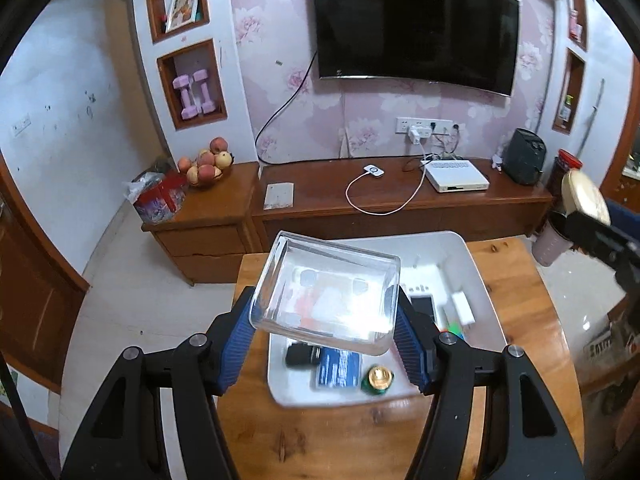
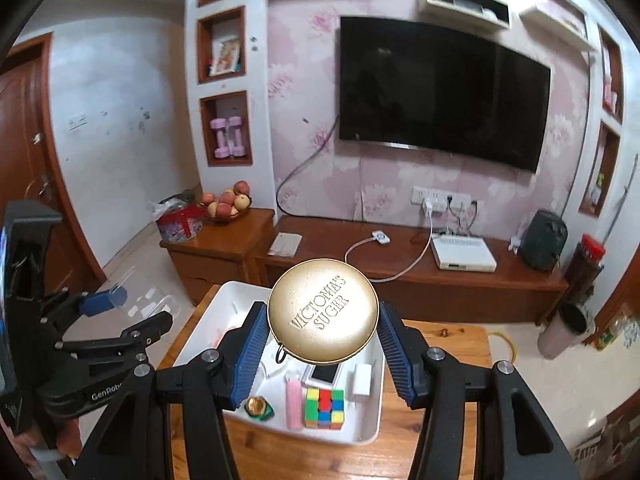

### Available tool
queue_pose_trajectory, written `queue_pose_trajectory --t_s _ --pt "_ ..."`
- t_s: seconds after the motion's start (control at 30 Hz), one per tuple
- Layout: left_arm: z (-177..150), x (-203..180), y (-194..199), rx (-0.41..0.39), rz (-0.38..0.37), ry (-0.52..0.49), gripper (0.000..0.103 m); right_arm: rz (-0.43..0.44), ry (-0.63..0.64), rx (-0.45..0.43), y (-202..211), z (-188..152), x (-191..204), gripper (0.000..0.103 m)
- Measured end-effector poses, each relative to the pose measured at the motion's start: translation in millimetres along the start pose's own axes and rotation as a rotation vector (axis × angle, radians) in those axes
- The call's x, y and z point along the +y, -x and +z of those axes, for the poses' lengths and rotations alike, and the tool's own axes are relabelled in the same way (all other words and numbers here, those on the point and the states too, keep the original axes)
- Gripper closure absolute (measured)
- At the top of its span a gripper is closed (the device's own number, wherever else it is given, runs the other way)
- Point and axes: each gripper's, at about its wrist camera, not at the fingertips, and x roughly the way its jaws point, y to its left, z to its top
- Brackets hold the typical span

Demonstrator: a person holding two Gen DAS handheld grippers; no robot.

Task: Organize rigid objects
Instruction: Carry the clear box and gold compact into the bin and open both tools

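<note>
Clear plastic makes up the box (image 1: 326, 290) that the left gripper (image 1: 325, 330) holds up in the air. Its blue fingers (image 1: 236, 350) press on the two sides of the box, and the box tips a little. Under it sits a white tray (image 1: 478, 280) on the wooden worktop (image 1: 532, 320). Through and below the box, the left wrist view shows a black thing (image 1: 302, 356), a blue card (image 1: 340, 368) and a small gold and green thing (image 1: 378, 378) near the front of the tray. A phone (image 1: 424, 306) and a white block (image 1: 463, 307) lie more to the right.

In the right wrist view, the right gripper (image 2: 323, 338) holds a round gold tin (image 2: 323, 316) above the same tray (image 2: 200, 320). The tin reads "VICTORIA'S SUGER" on its face. The blue fingers (image 2: 250, 354) squeeze it from both sides. Below the tin lie a pink stick (image 2: 293, 404), a colour cube (image 2: 325, 408) and the white block (image 2: 362, 380), side by side in the tray. The two grippers are near each other, the left one beside the tray's left edge.
</note>
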Motion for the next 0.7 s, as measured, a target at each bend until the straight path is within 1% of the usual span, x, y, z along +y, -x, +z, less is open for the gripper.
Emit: queue_pose_trajectory --t_s 0.07,0.17,0.23,0.33,0.43,0.57,0.7 --pt "6 3 -23 0.024 0.000 0.022 0.036 -0.017 -0.020 0.037 -24 6 -3 0.048" --pt "7 5 -56 0.067 -0.008 0.050 0.036 -0.013 -0.047 0.140 -73 2 -8 0.048" --pt "5 5 -83 0.104 -0.014 0.065 0.036 -0.021 -0.052 0.197 -104 -9 -8 0.048" --pt "-4 2 -121 0.165 -0.001 0.068 0.036 -0.038 -0.049 0.292 -151 -34 -8 0.048" --pt "-14 -2 -154 0.229 0.013 0.065 0.036 -0.032 -0.049 0.366 -184 -57 -7 0.047" --pt "-26 -10 -186 0.292 0.030 0.055 0.036 -0.037 -0.026 0.427 -211 -82 -3 0.048" --pt "-30 -14 -199 0.325 0.031 0.058 0.036 -0.025 -0.018 0.469 -227 -95 -1 0.047"
